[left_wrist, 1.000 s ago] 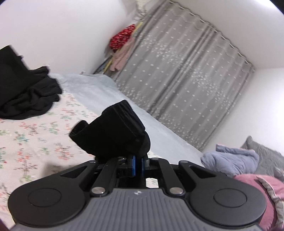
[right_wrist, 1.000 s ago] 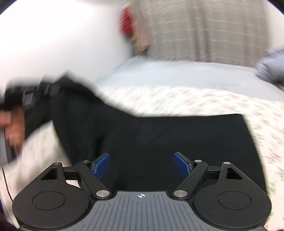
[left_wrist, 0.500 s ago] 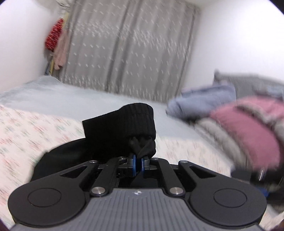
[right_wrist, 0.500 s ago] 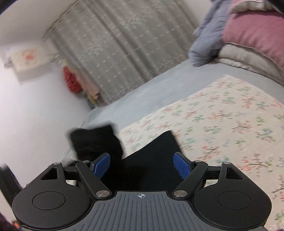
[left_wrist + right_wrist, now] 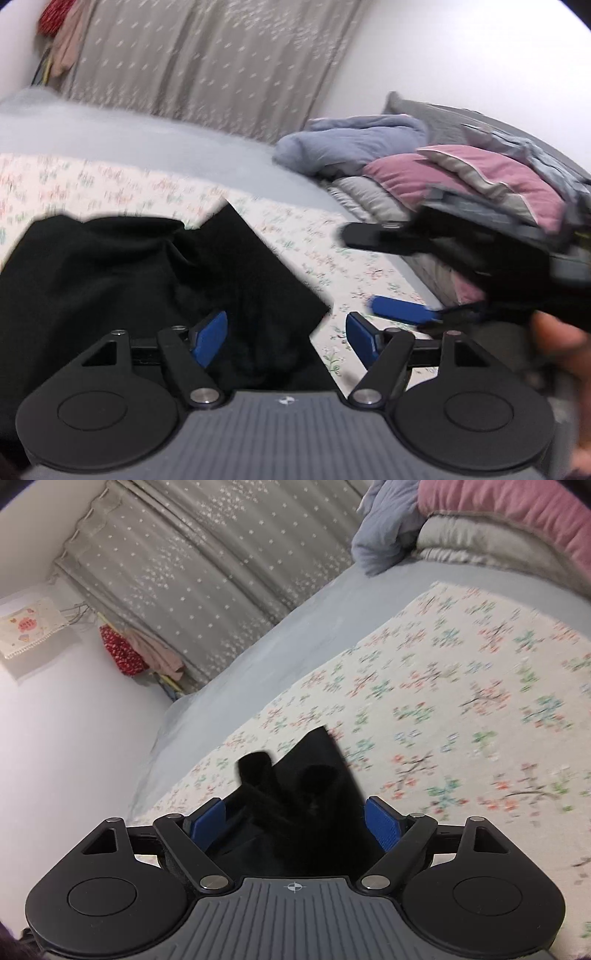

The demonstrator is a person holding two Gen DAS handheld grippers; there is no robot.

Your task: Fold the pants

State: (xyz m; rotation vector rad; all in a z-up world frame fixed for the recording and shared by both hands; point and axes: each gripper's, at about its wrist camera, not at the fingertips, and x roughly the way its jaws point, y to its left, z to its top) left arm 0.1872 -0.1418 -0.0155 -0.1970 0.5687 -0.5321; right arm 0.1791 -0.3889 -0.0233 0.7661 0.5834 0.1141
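Pants (image 5: 122, 280), black and bunched, lie on the bed's floral sheet (image 5: 461, 686). Only the left view shows the right tool (image 5: 399, 273) hovering alongside. Left tool (image 5: 286, 338) and right tool (image 5: 295, 818) both gape wide, gripping nothing.

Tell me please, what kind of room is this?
Most likely a bedroom: the black pants lie on a bed with a floral sheet, piled bedding sits at one end, and a grey curtain hangs behind.

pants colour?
Plain black pants; clearest in the left wrist view.
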